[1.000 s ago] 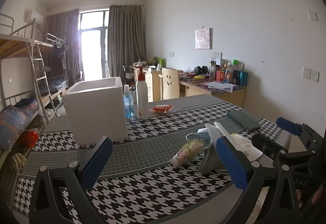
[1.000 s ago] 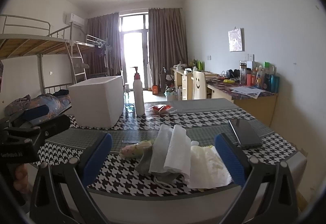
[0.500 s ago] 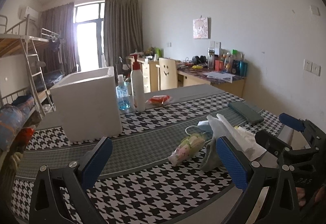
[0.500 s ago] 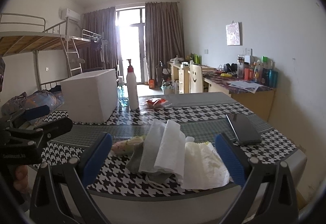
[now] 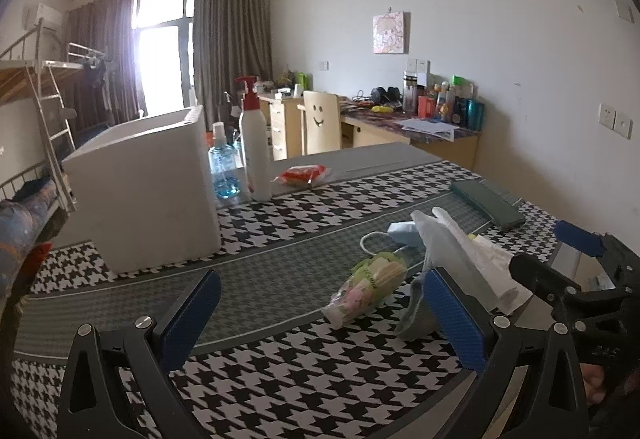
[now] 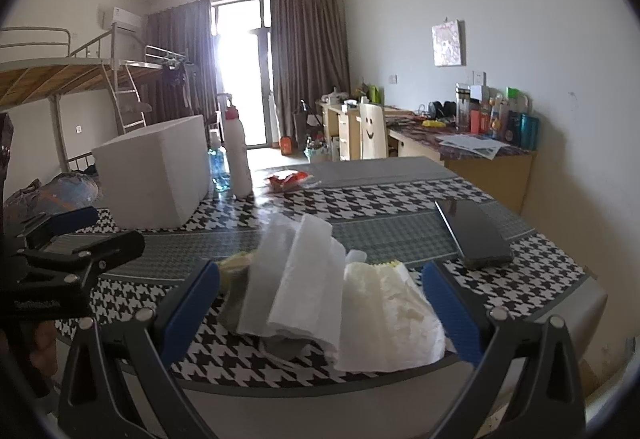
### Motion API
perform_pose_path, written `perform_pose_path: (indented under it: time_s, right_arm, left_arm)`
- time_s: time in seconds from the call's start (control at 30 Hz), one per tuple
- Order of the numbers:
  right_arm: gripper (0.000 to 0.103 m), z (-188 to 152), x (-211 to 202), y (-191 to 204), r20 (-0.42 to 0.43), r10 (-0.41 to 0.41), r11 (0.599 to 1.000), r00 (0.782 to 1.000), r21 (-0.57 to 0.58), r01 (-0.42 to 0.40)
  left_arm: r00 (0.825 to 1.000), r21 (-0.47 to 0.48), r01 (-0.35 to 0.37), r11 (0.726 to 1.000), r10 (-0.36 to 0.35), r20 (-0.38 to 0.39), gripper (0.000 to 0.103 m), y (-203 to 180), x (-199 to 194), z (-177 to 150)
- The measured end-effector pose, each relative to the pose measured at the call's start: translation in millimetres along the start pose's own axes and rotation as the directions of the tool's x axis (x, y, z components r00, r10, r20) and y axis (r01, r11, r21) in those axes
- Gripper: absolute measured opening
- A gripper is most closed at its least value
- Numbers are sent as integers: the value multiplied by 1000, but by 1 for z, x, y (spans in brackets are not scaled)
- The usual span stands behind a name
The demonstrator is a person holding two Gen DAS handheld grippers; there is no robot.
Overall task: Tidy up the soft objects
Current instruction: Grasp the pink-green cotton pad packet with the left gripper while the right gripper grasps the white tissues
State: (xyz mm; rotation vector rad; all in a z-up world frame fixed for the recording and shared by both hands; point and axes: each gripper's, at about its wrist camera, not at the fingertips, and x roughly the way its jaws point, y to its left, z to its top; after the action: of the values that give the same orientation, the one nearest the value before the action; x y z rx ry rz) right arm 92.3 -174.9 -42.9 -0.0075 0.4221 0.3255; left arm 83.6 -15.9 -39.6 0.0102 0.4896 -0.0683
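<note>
Left gripper [image 5: 320, 313]: jaws wide apart, empty, above houndstooth table [image 5: 280, 391]. Right gripper [image 6: 320, 305]: jaws wide apart, empty, at the near table edge. Soft pile, near right: paper towels [image 6: 300, 279], grey cloth [image 5: 416, 315], snack bag [image 5: 368, 285], face mask [image 5: 402, 233]. White foam box [image 5: 148, 191]: far left.

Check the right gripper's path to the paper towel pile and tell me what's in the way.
Nothing visible blocks it. The right gripper is open, and the paper towel pile lies on the table edge directly ahead between its fingers. The phone lies off to the right.
</note>
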Motion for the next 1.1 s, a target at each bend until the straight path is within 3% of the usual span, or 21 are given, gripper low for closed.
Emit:
perform_pose_path:
  time_s: [0.23,0.67,1.1]
  right_arm:
    - [102,-2,4,-7,-22,-12,1000,1000,5,12]
    - [102,-7,21,-18,-64,-23,1000,998,17,25]
    - [100,-11,36,-20,-104,14,999,995,38,-10]
  left_arm:
    - [1000,24,9,1000,-9,-30,102,-4,13,3]
    - [987,86,47,995,-33,-155,101,-11,54,-5]
    - [958,111,90,990,-56,-281,80,-19,90,-11]
